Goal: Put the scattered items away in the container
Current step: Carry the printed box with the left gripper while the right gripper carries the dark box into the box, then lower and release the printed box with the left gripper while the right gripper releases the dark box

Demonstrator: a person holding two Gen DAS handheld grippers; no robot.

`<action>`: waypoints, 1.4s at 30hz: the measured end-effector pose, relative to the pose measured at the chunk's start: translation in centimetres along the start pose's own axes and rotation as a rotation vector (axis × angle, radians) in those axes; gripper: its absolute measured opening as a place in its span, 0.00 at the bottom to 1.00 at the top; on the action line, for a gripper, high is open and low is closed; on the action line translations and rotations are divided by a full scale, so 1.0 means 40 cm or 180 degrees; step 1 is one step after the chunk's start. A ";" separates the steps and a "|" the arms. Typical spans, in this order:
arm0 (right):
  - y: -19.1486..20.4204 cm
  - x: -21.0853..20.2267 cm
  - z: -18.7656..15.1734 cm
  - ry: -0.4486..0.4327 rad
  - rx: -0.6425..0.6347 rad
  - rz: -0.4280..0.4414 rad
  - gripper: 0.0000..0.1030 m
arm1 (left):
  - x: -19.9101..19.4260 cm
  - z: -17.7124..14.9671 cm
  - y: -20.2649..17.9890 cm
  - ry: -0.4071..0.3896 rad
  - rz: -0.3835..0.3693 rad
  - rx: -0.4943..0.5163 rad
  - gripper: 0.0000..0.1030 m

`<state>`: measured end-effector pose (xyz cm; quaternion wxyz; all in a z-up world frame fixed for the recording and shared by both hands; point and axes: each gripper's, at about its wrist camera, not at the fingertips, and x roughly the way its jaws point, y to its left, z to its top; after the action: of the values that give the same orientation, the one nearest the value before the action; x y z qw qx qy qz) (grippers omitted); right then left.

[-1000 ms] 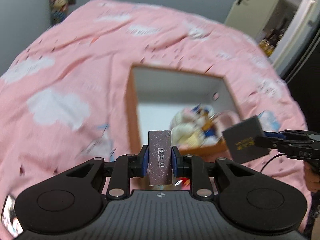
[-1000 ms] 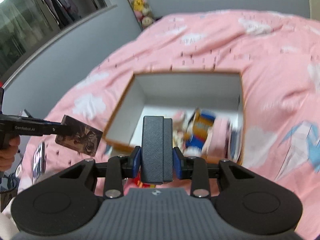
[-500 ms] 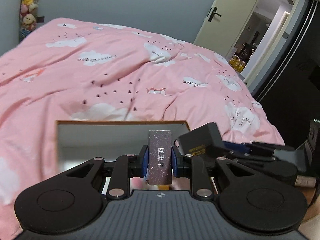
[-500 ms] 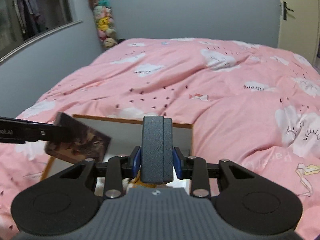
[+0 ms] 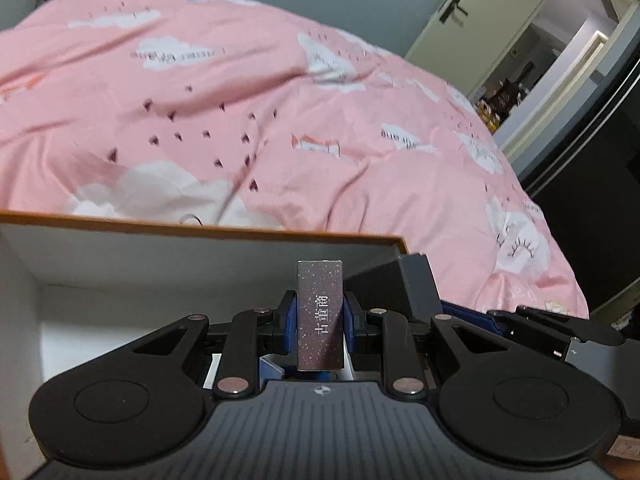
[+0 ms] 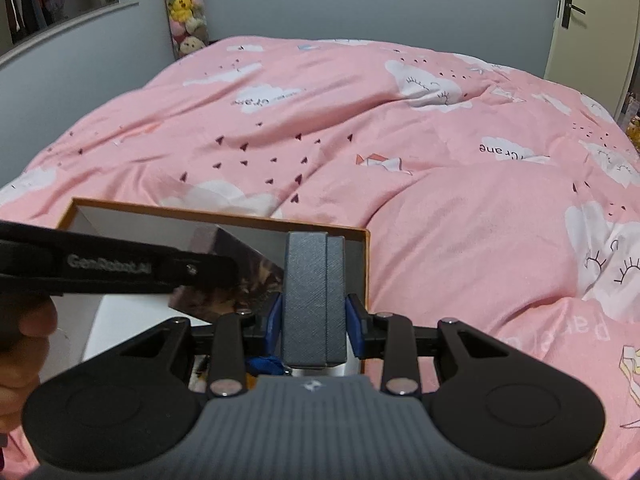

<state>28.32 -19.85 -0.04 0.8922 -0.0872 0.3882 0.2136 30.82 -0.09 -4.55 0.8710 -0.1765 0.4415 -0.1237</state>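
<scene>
The open cardboard box, orange-brown along its rim and white inside, sits on the bed, and both grippers hang over its opening. The left gripper pinches a slim dark speckled carton printed with white Chinese characters; the carton stands upright between the blue pads, its lower end hidden behind the gripper body. In the right wrist view the same carton shows its broad printed face, tilted, above the left part of the box, with the left gripper's black arm crossing in front of it.

The right gripper is closed on a grey textured case, held upright between its blue pads just inside the box's right wall. From the left wrist view that grey case appears at the box's right corner, just beside the speckled carton.

Down in the box, under the grippers, bits of blue and white items are partly visible but too hidden to name.

Around the box spreads a pink duvet with white clouds and small dark marks. Beyond it are a grey wall, a hanging column of plush toys, and a cream door by a lit doorway.
</scene>
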 end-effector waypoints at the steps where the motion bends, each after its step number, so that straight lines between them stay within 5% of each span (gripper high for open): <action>1: 0.002 0.006 0.000 0.0020 -0.0038 -0.0032 0.35 | 0.013 -0.002 -0.002 0.0027 -0.0001 0.0003 0.25; 14: -0.015 0.031 -0.003 0.0218 -0.0132 0.0110 0.38 | 0.099 -0.019 0.010 0.0219 -0.0095 -0.0234 0.25; 20: -0.007 -0.006 -0.007 0.0128 -0.0240 0.0074 0.49 | 0.103 -0.020 -0.003 0.0223 0.0032 -0.0188 0.25; 21: -0.004 -0.010 -0.008 0.0107 -0.0286 0.0031 0.48 | 0.103 -0.020 -0.005 0.0228 0.0053 -0.0178 0.25; 24: -0.001 -0.018 -0.013 0.0111 -0.0363 0.0020 0.22 | 0.106 -0.020 -0.006 0.0235 0.0089 -0.0171 0.25; 28: 0.018 -0.017 -0.029 0.0155 -0.0576 0.0056 0.15 | 0.105 -0.023 -0.001 0.0219 0.0121 -0.0143 0.26; 35: 0.014 0.070 -0.042 0.0393 -0.0557 0.0051 0.10 | 0.111 -0.025 0.008 0.0232 0.0104 -0.0121 0.27; 42: -0.016 0.033 -0.060 0.0268 -0.0354 0.0138 0.11 | 0.114 -0.020 -0.004 0.0305 -0.0075 -0.0144 0.31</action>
<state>27.84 -20.77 -2.65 0.8641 -0.1370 0.4147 0.2502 32.81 -2.09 -8.23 0.8432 -0.1952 0.4832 -0.1323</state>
